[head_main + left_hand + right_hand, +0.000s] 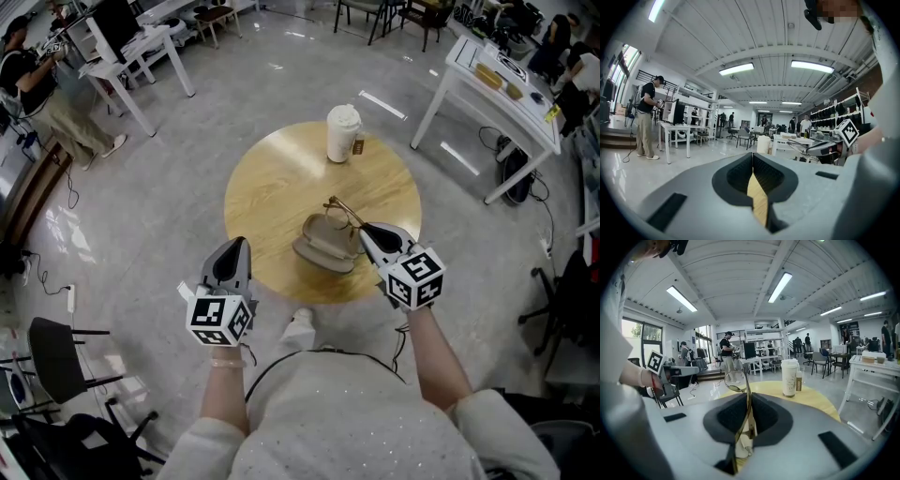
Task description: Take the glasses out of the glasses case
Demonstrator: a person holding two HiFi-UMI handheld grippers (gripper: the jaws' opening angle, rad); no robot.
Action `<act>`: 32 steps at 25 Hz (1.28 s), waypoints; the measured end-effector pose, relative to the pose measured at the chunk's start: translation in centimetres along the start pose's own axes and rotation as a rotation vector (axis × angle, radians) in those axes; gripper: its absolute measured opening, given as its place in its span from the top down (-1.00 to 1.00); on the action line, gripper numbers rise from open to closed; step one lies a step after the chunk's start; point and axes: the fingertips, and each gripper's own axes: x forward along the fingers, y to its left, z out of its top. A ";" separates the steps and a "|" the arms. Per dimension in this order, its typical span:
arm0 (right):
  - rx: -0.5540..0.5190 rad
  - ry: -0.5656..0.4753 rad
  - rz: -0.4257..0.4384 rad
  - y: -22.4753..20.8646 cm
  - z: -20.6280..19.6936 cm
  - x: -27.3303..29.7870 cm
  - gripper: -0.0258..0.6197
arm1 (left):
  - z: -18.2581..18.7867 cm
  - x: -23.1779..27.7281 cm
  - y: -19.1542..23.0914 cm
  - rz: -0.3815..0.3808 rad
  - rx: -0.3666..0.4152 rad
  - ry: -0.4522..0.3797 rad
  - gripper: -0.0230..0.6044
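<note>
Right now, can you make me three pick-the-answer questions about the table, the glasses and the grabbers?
1. Where does the cup stand?
A. on the floor
B. on the round table, on the side far from the person
C. on a chair

2. How many cups are on the table?
A. one
B. two
C. four

3. What is the right gripper doing?
A. open and empty
B. shut on the cup
C. shut on the glasses

Answers:
1 B: the cup stands on the table beyond the case.
2 A: only one white lidded cup shows.
3 C: the right gripper view shows the glasses pinched between its jaws.
</note>
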 end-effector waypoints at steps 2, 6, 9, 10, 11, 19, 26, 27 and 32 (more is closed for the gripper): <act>0.003 -0.012 -0.002 -0.1 0.2 -0.3 0.82 | 0.1 -0.1 -0.2 0.002 0.002 -0.002 0.91; 0.007 -0.028 -0.006 -0.3 0.4 -0.9 0.82 | 0.2 -0.4 -0.5 0.008 0.003 -0.005 0.91; 0.005 -0.033 -0.009 -0.5 0.4 -1.3 0.82 | 0.2 -0.6 -0.8 0.014 0.005 -0.009 0.91; 0.004 -0.034 -0.013 -0.6 0.4 -1.4 0.82 | 0.3 -0.7 -0.8 0.016 0.006 -0.011 0.91; 0.002 -0.035 -0.018 -0.7 0.4 -1.4 0.82 | 0.3 -0.8 -0.8 0.018 0.007 -0.012 0.91; -0.006 -0.069 -0.048 -0.9 1.3 -2.3 0.82 | 0.7 -1.8 -0.7 0.031 0.011 -0.022 0.91; -0.005 -0.096 -0.060 -1.0 1.8 -3.2 0.82 | 0.9 -2.3 -0.8 0.034 0.016 -0.029 0.91; -0.005 -0.101 -0.061 -1.1 1.9 -3.3 0.82 | 1.0 -2.3 -0.9 0.035 0.017 -0.031 0.91; -0.011 -0.117 -0.065 -1.2 2.1 -3.8 0.82 | 1.1 -2.6 -1.1 0.041 0.020 -0.038 0.91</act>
